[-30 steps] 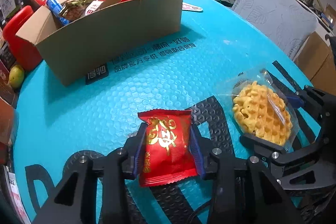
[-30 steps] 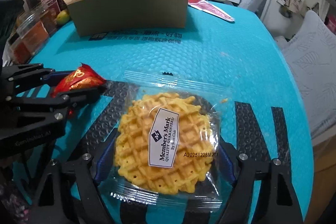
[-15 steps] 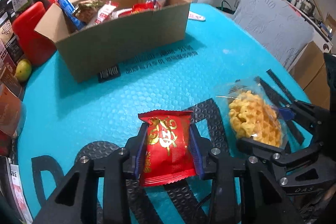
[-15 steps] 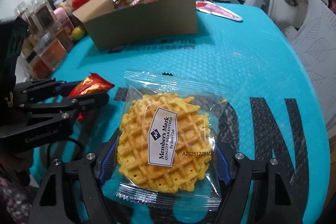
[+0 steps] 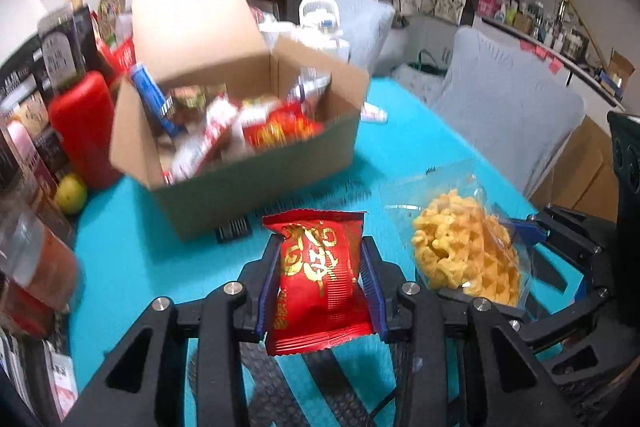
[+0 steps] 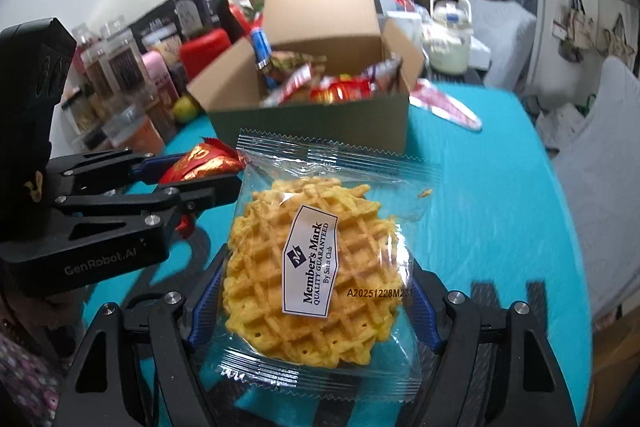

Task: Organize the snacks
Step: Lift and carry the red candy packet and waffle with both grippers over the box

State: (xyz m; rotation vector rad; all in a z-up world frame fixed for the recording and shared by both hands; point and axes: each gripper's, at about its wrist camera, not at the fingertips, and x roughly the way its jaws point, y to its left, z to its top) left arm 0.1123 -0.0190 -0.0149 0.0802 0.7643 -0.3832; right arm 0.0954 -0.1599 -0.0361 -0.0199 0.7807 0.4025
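I held my left gripper [image 5: 320,283] clamped on a red snack packet [image 5: 318,281] with gold lettering, its blue-lined fingers [image 5: 267,283] pressed against both long sides of the wrapper. The packet hung clear of the turquoise table [image 5: 132,267], just in front of the open cardboard box [image 5: 256,179].

My right gripper [image 6: 310,295] was clenched on a clear-wrapped waffle [image 6: 312,275] with a white label on it, the pads bearing on the wrapper at either side of the round waffle. It sat beside the red packet, on the side away from the jars, also in front of the box and lifted off the table.

The box stood with its flaps up and was already crowded with wrapped snacks [image 5: 240,127] in red, white and blue. Against the box's far side from the waffle stood a red canister [image 5: 84,131], with a small yellow-green fruit [image 5: 71,194] at its foot and a row of jars [image 6: 120,67] beyond. Behind the box sat a white kettle [image 6: 450,35]. A flat red-and-white packet [image 6: 448,107] lay on the table by the box's corner nearest the kettle.
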